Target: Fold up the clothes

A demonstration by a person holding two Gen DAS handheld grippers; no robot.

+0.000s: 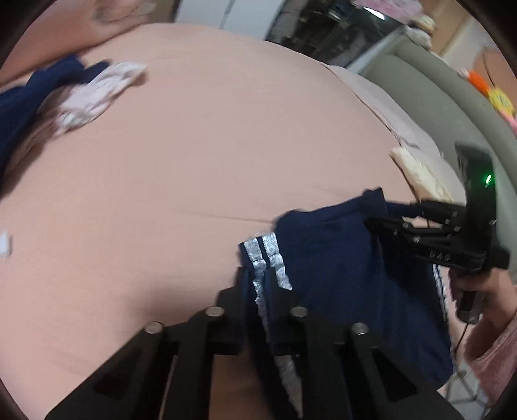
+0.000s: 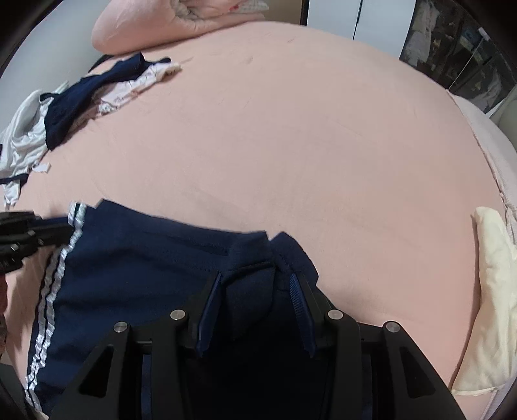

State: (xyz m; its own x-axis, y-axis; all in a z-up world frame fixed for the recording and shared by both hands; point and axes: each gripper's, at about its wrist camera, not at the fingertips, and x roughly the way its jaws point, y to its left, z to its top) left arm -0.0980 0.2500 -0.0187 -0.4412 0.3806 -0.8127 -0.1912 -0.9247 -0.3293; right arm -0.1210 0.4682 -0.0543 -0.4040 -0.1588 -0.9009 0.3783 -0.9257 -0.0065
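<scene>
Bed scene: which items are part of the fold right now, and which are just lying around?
In the job:
- navy shorts with silver side stripes
- left gripper, shut on the striped edge
- right gripper, gripping bunched navy fabric

Lying about:
- clothes pile, far left of the bed
- cream cloth
- pink duvet

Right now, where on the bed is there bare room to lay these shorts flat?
The bed sheet is bare across its middle, between the navy shorts and the pink duvet. It is crowded by the clothes pile, and a cream cloth lies on the opposite edge.
</scene>
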